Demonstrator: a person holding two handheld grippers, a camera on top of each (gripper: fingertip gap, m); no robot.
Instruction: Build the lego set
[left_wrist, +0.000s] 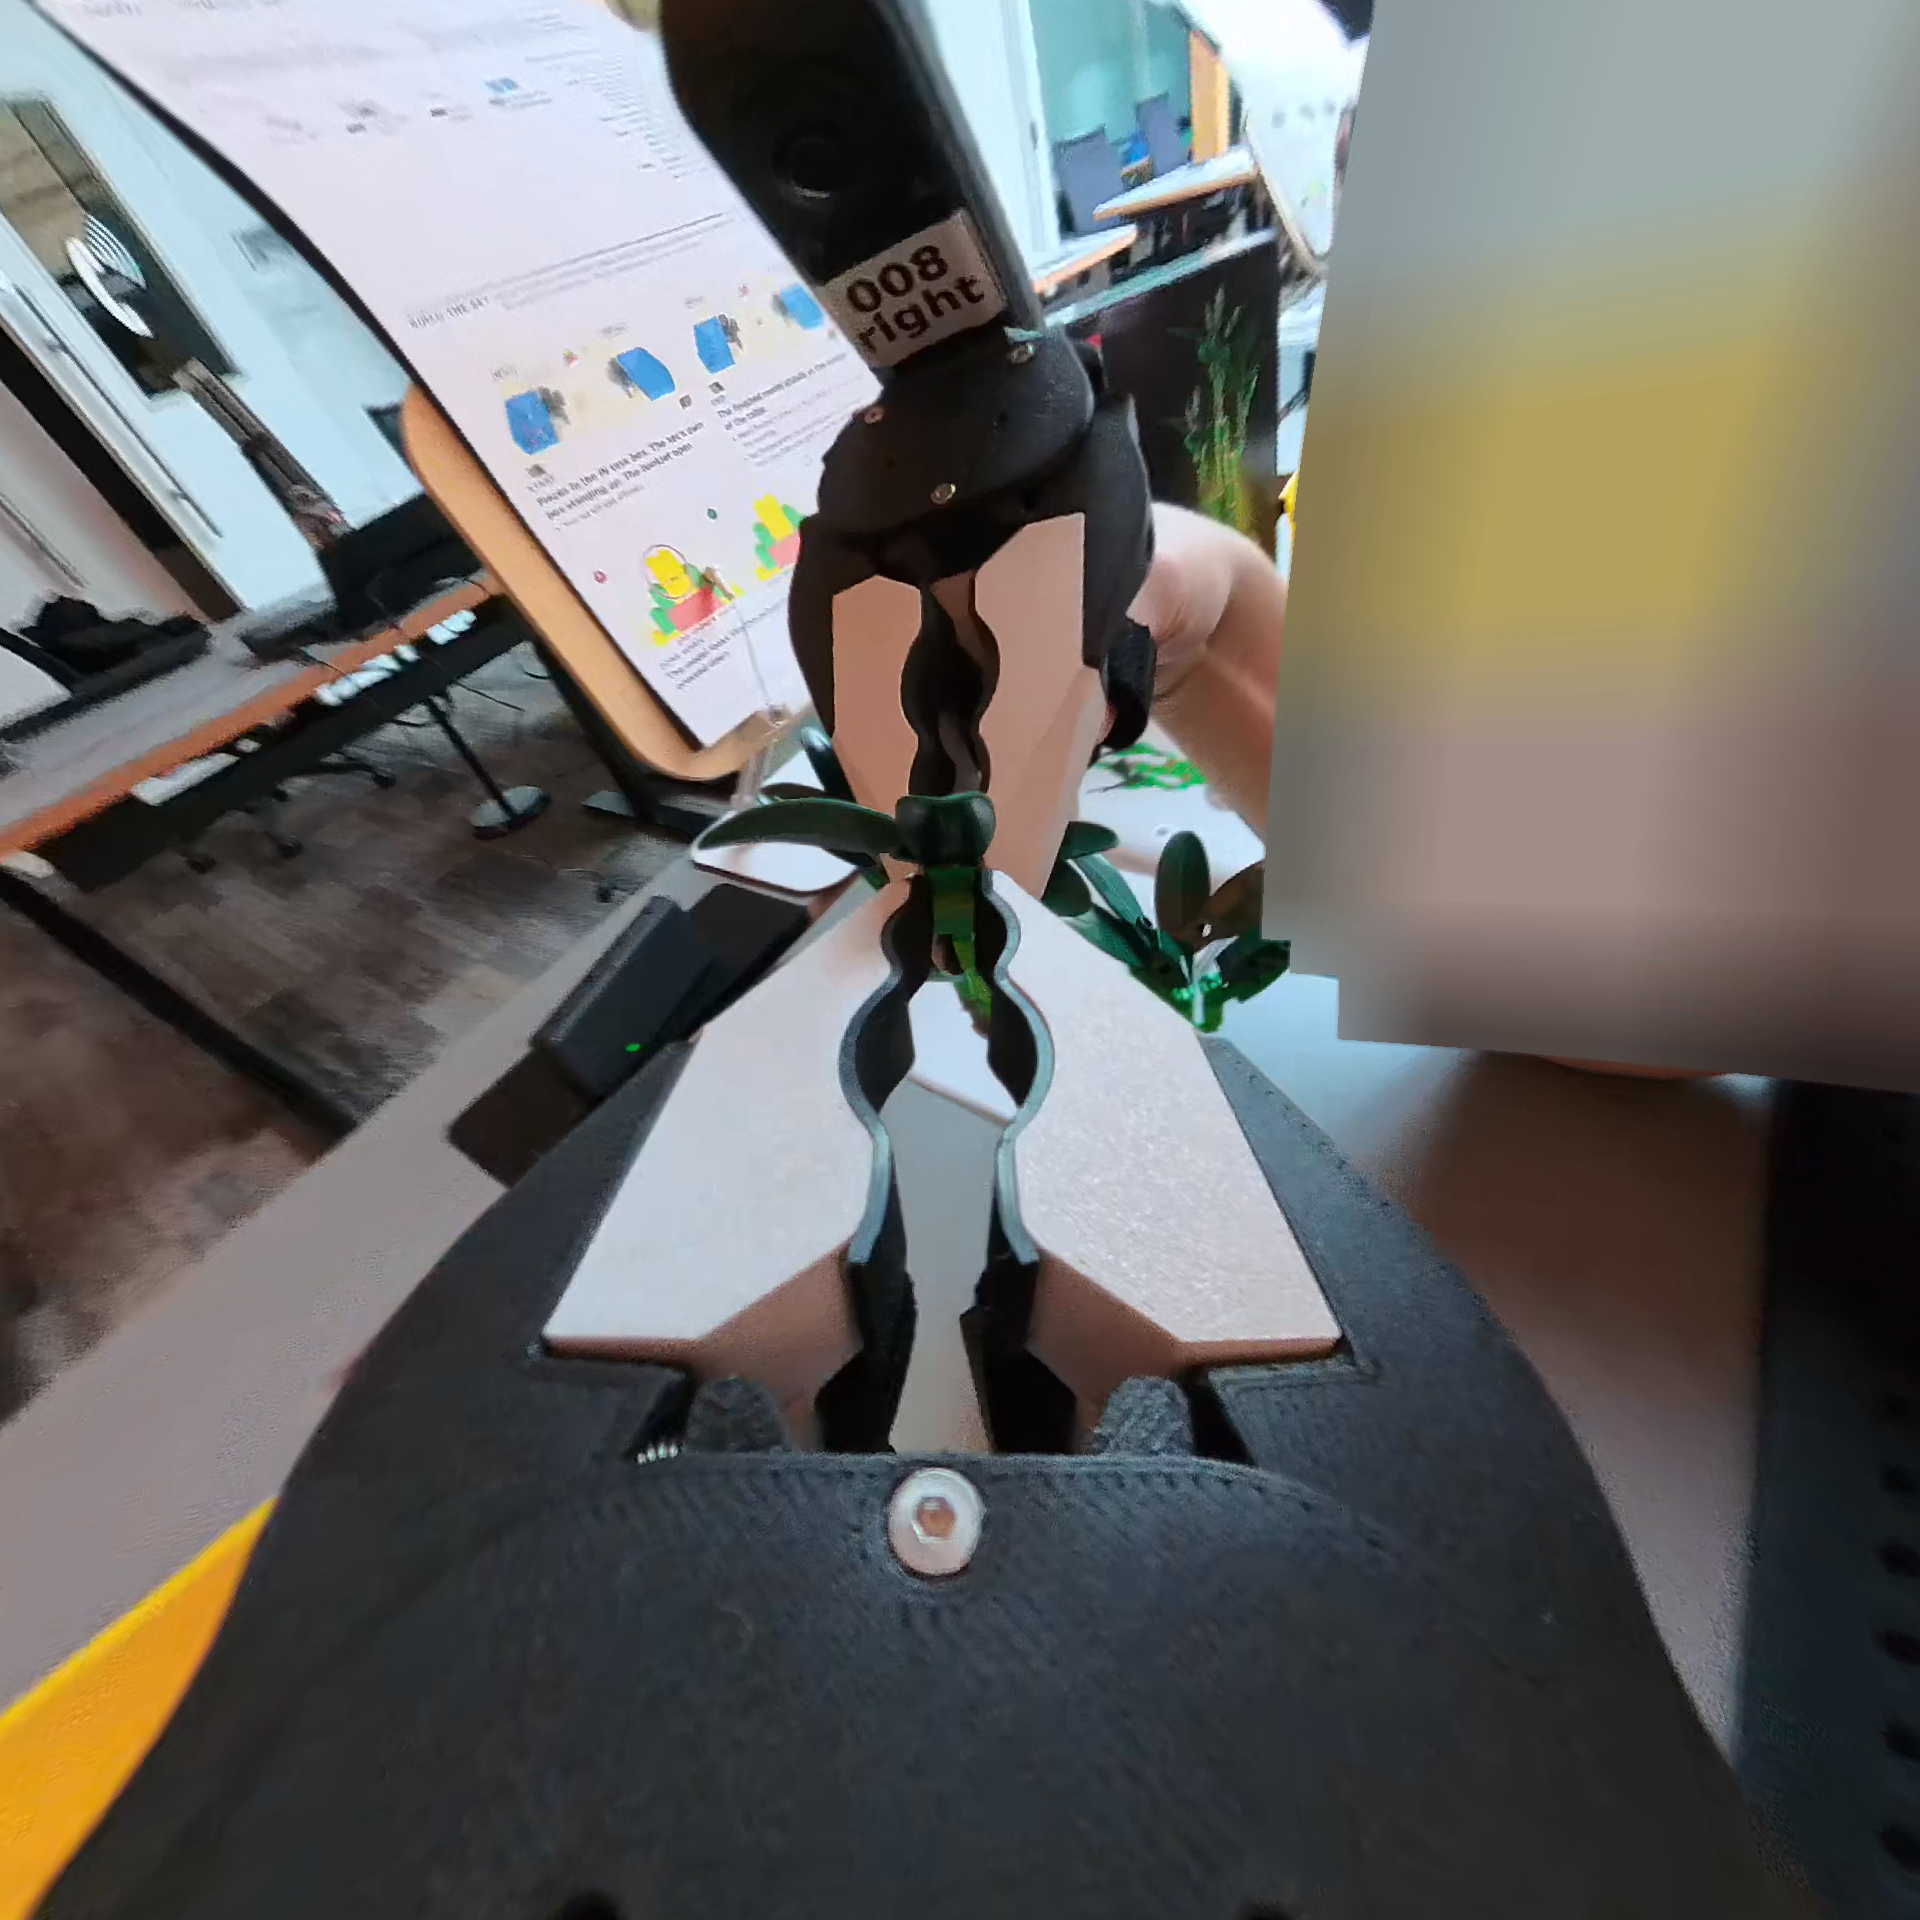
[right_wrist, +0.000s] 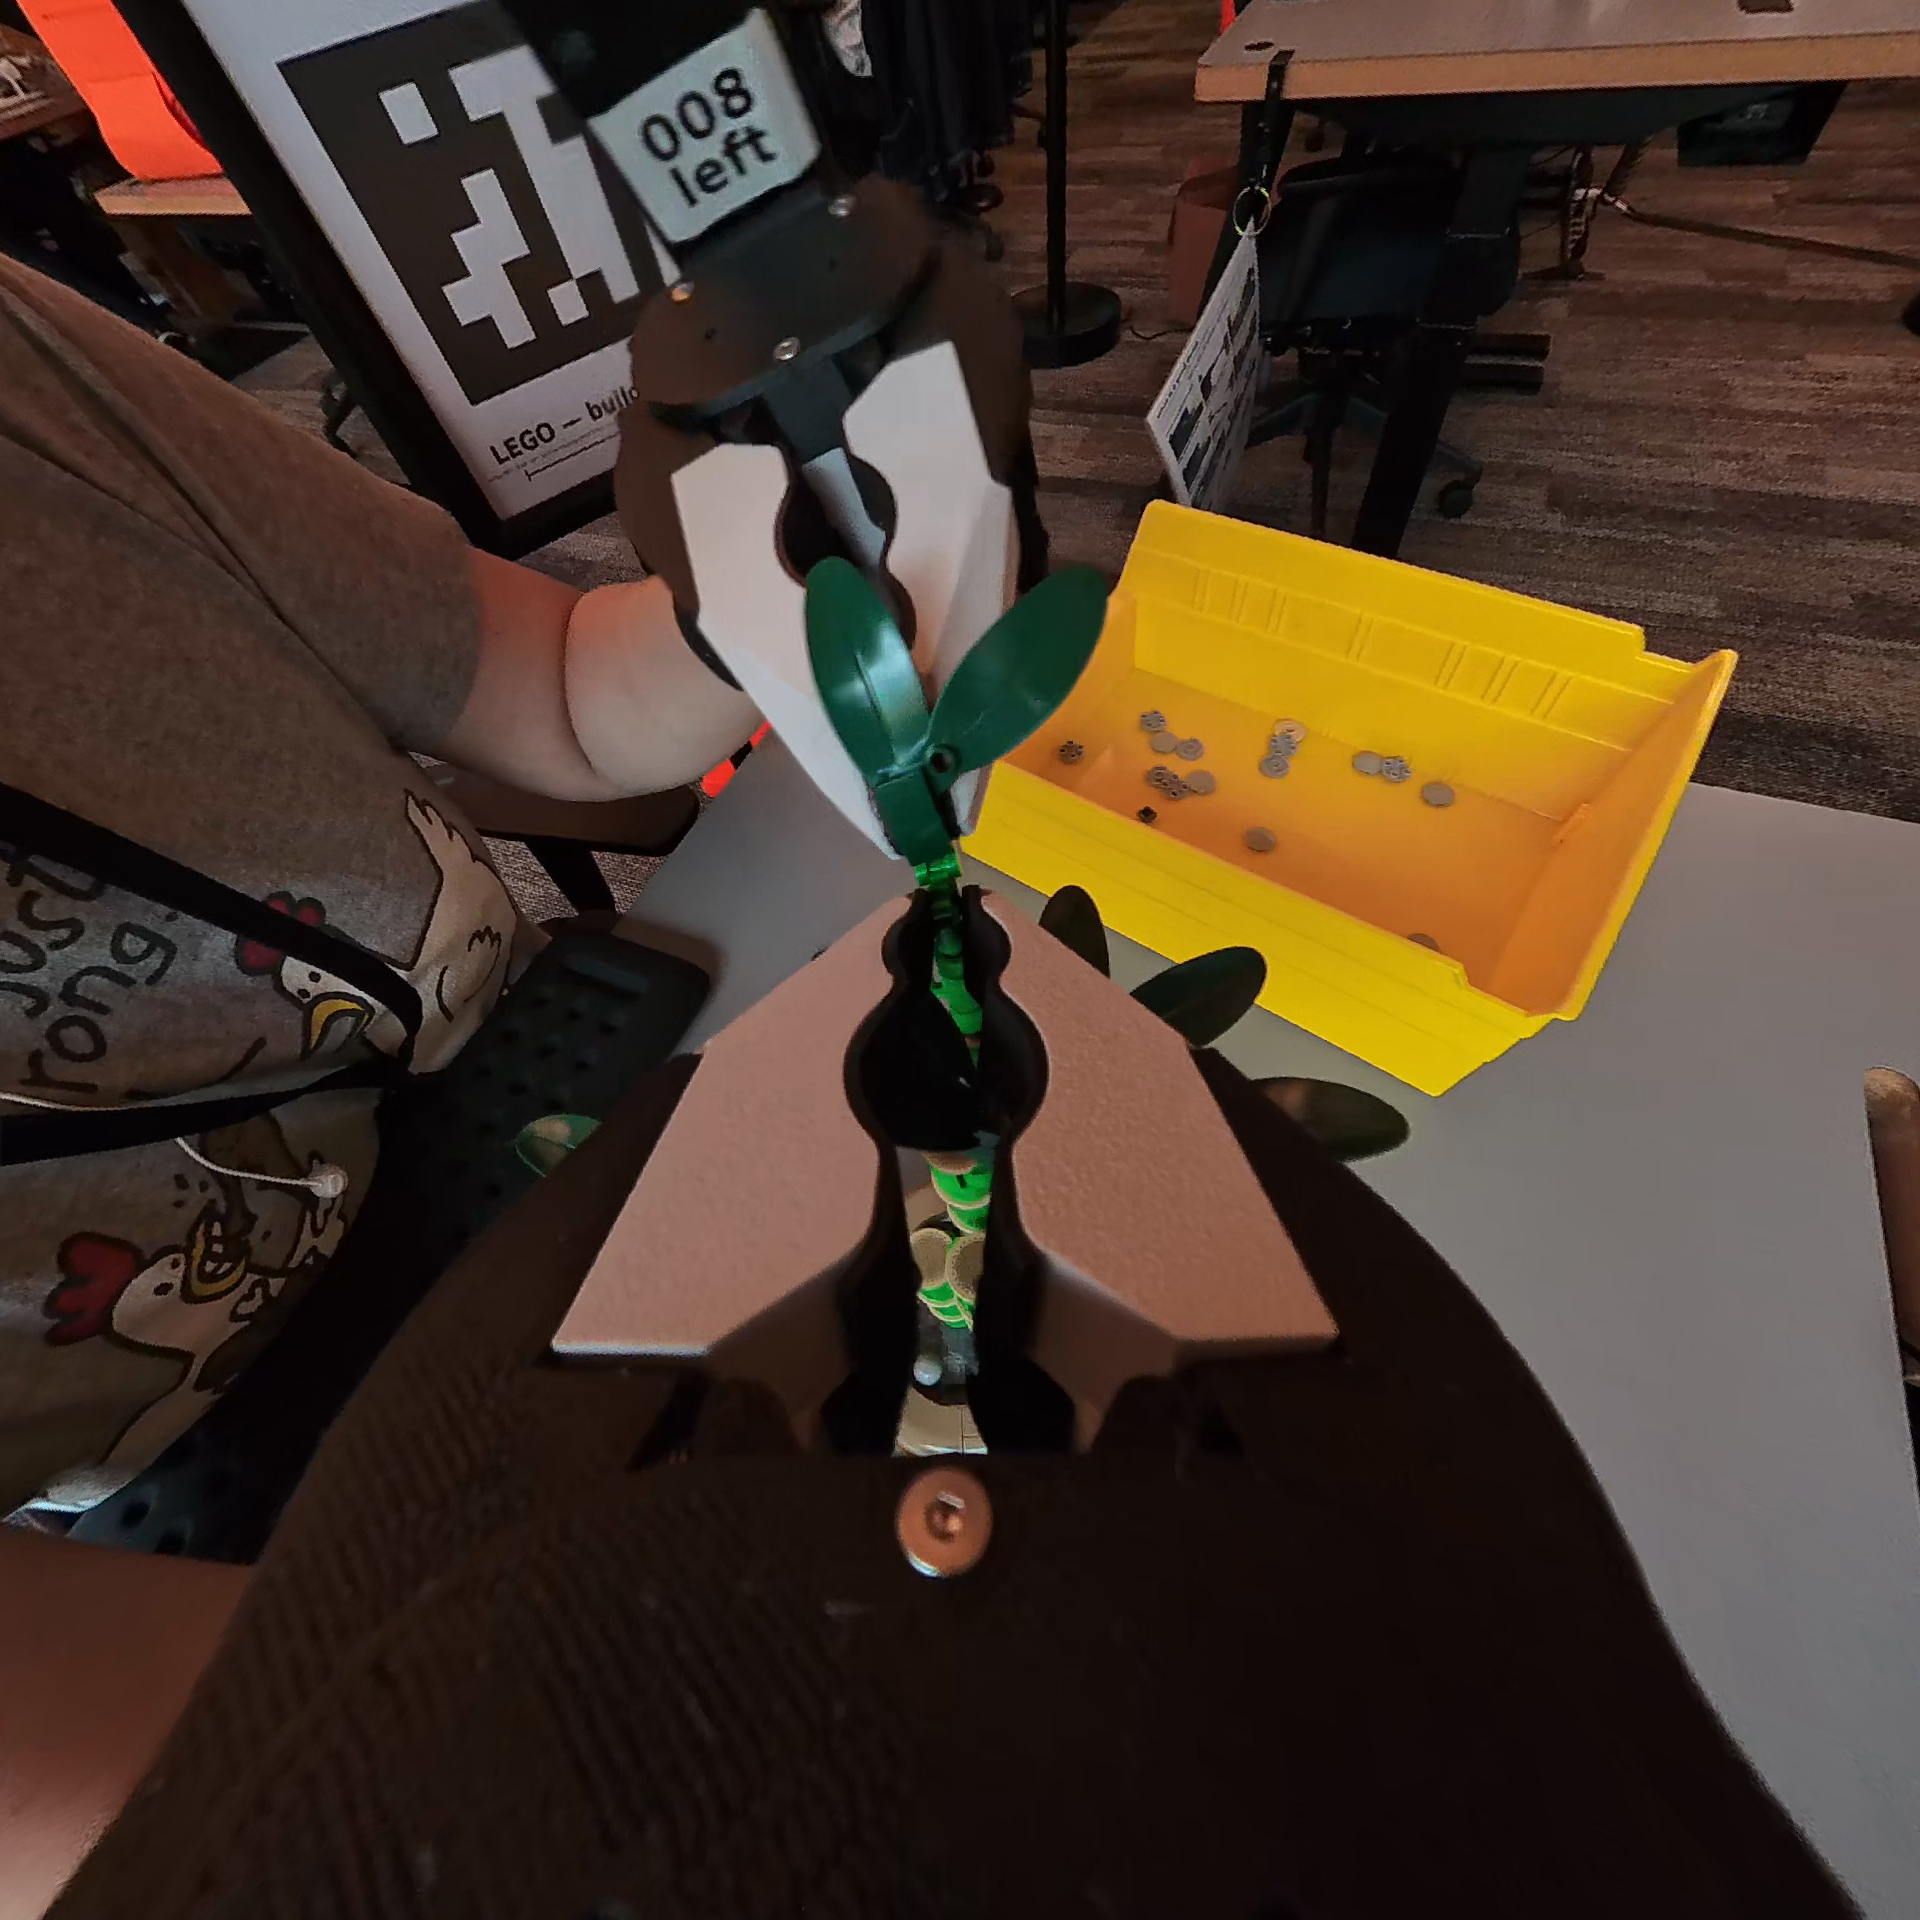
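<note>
At the left of the right wrist view a person's forearm (right_wrist: 623, 686) reaches in behind the left gripper (left_wrist: 948, 914), which comes down from the upper middle of that frame. Its fingers look clenched on the base of the leaf piece (right_wrist: 997, 675), though that base hides the tips themselves. The piece's two dark leaves fan up and to the right.

Dead centre, tip to tip with it, the right gripper (right_wrist: 940, 914) is clamped on the stem (right_wrist: 951, 977). The stem's long axis runs straight along the right fingers' line, up the frame toward the leaf piece. The two parts touch at the small bright green tip just beyond the right fingers. Both grippers are equally near the joint, so the coming push would likely go along the stem, each gripper bracing the other.

Lower leaves (right_wrist: 1195, 992) stick out past the right finger and could snag if the stem twists.

Further right, a yellow bin (right_wrist: 1299, 997) with grey discs (right_wrist: 1174, 779) in it sits on the table (right_wrist: 1558, 1351), near but clear of the joint. In the left wrist view a propped instruction sheet (left_wrist: 582, 312) fills the upper left.
</note>
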